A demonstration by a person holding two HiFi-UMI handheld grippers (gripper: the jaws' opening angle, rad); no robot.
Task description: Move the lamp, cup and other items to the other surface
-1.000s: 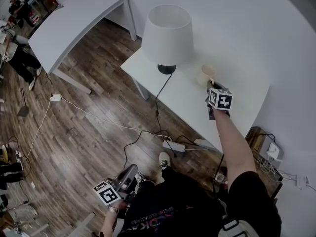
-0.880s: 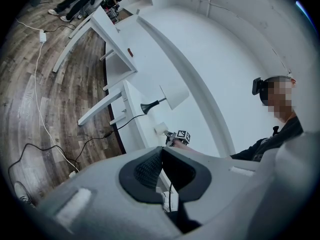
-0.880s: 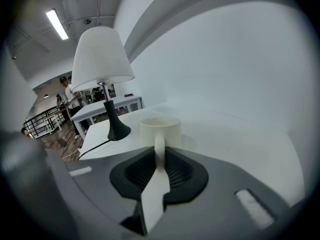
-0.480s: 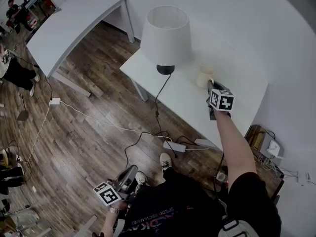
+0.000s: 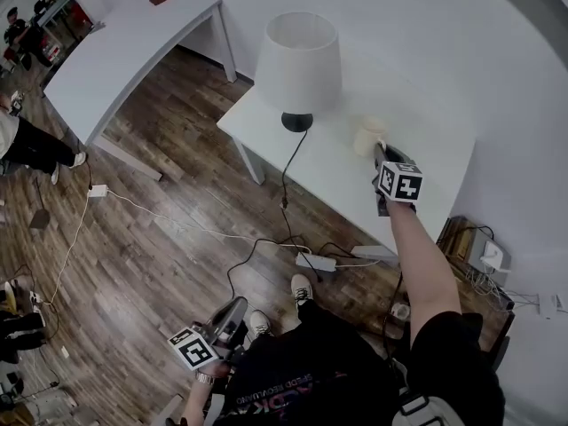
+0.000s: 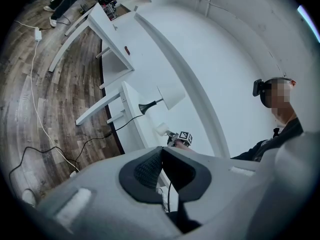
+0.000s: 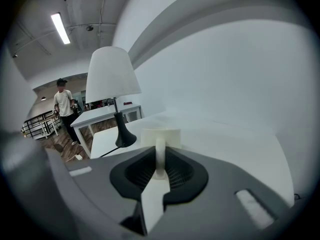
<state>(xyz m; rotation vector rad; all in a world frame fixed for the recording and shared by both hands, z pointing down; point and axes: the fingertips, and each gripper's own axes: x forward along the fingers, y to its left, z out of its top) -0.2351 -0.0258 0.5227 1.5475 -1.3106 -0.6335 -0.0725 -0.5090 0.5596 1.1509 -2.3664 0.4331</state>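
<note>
Your right gripper (image 5: 380,152) is clamped narrow on the cup (image 5: 367,137) by its handle. The cup is toward the table's (image 5: 330,177) back edge, right of the lamp (image 5: 298,60), near it but apart. Can't tell whether its base touches the table. Your left gripper (image 5: 232,307) has its jaws together with nothing between them, low by your leg over the floor (image 5: 169,238). Shirt print (image 5: 271,390) is too blurred to read.
</note>
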